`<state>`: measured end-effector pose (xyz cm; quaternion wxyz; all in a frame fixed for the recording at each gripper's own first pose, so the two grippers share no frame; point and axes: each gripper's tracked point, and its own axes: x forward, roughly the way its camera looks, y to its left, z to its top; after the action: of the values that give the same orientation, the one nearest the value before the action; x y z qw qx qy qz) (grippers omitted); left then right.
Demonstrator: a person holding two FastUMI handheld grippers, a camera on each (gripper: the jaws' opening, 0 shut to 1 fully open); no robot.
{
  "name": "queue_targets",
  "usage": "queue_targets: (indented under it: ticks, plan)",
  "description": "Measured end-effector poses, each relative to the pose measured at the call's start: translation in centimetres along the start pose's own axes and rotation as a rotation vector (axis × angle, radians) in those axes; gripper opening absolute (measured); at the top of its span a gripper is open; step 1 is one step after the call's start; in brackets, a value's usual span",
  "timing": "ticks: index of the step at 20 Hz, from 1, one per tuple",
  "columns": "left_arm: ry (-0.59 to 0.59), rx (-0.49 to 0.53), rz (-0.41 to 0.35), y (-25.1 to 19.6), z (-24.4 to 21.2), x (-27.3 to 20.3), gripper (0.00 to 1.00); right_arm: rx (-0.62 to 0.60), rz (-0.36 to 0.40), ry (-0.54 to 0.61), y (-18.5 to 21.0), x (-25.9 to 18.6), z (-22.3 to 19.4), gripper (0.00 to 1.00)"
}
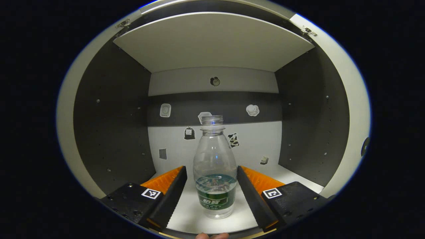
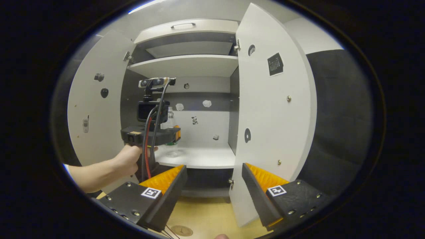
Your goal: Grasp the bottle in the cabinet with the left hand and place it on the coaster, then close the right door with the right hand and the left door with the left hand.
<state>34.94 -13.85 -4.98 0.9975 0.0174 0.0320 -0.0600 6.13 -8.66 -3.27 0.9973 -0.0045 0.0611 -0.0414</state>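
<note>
The cabinet (image 2: 186,66) stands open, both doors swung out: the right door (image 2: 269,116) fills the 3 o'clock side of the right gripper view, the left door (image 2: 96,109) sits at 9 o'clock. Small stickers (image 1: 252,110) dot the back wall. In the left gripper view the bottle (image 1: 215,166) stands upright on the white shelf (image 1: 186,215), dead centre, clear plastic with a green label and a little water low down. The left gripper (image 1: 212,186) has its jaws spread wide on either side of the bottle, a sliver of gap on each flank, neither finger pressing it. From the right gripper view, a hand (image 2: 127,157) at 9 o'clock holds that left gripper up into the cabinet. The right gripper (image 2: 214,182) hangs back outside the cabinet, jaws wide apart, holding nothing, above the wooden table (image 2: 206,215). At 6 o'clock on that table lies a round coaster (image 2: 181,230)
</note>
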Motion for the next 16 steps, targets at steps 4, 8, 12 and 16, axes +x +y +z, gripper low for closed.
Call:
queue_targets:
  ticks: [4,8,12,16]
  plan:
    - [0.006,-0.046,-0.014,-0.3,0.1,-0.2,0.82,0.007,0.004,0.013,-0.3,0.0,-0.6,1.00]
    - [-0.017,-0.070,-0.013,0.3,1.2,-2.7,0.82,0.023,0.013,0.022,-0.5,-0.6,-1.2,1.00]
    - [-0.038,-0.052,-0.024,0.3,2.4,-6.5,0.82,0.029,0.023,0.025,-0.5,-1.4,-1.5,1.00]
    - [-0.077,-0.009,-0.035,0.1,3.9,-10.5,0.81,0.031,0.025,0.027,-0.4,-2.8,-1.7,1.00]
